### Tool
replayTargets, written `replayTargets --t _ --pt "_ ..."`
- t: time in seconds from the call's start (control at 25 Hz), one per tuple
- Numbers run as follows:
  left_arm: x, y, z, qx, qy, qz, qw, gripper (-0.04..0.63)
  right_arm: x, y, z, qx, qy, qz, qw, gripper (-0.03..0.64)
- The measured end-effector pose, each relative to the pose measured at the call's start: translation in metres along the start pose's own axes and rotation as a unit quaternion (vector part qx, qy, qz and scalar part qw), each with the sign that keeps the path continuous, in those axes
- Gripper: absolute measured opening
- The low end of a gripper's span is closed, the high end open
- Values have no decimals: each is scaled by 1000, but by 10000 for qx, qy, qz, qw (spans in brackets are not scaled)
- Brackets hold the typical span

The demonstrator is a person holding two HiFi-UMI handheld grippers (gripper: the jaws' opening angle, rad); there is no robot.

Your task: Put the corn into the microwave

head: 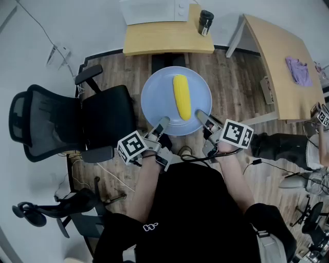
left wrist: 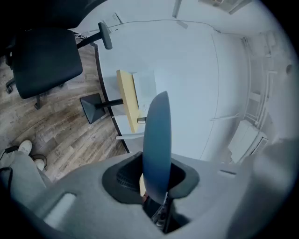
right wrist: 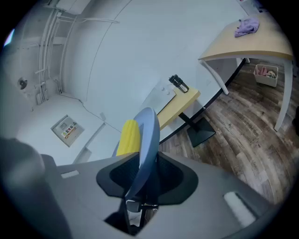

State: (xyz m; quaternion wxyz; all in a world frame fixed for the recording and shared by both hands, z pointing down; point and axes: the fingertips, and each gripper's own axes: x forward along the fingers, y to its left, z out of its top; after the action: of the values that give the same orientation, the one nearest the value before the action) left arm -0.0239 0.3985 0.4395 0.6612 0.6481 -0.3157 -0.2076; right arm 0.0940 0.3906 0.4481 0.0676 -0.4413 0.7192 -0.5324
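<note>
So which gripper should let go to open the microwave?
Probably the left gripper: both clamp the plate, but the corn lies nearer the right gripper, and the microwave sits ahead, slightly left.

Soft, even light filled the room, bright on the pale wall (left wrist: 196, 70), and left only faint shadows on the wooden floor (head: 231, 77). The head view was sharp, the corn (head: 181, 104) crisp, but straight lines bowed at its edges. Both gripper views were fisheye with dark corners. Close to the lens, the plate (right wrist: 145, 140) and the jaws were blurred and shaded.
</note>
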Motion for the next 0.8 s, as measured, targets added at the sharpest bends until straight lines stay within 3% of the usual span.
replayTargets --t 0.12,0.32,0.52,0.8 --pt "-5 14 1 89 33 218 9997 86 -2 -1 2 -11 -31 -7 10000 123" --pt "1 7 -6 44 41 28 10000 86 -6 -5 3 -38 -23 2 10000 124" --pt "2 14 -11 167 65 310 9994 84 -12 -8 8 -95 4 0 10000 124" --pt "7 11 -15 38 24 128 9999 84 -13 -12 10 52 -38 43 10000 124"
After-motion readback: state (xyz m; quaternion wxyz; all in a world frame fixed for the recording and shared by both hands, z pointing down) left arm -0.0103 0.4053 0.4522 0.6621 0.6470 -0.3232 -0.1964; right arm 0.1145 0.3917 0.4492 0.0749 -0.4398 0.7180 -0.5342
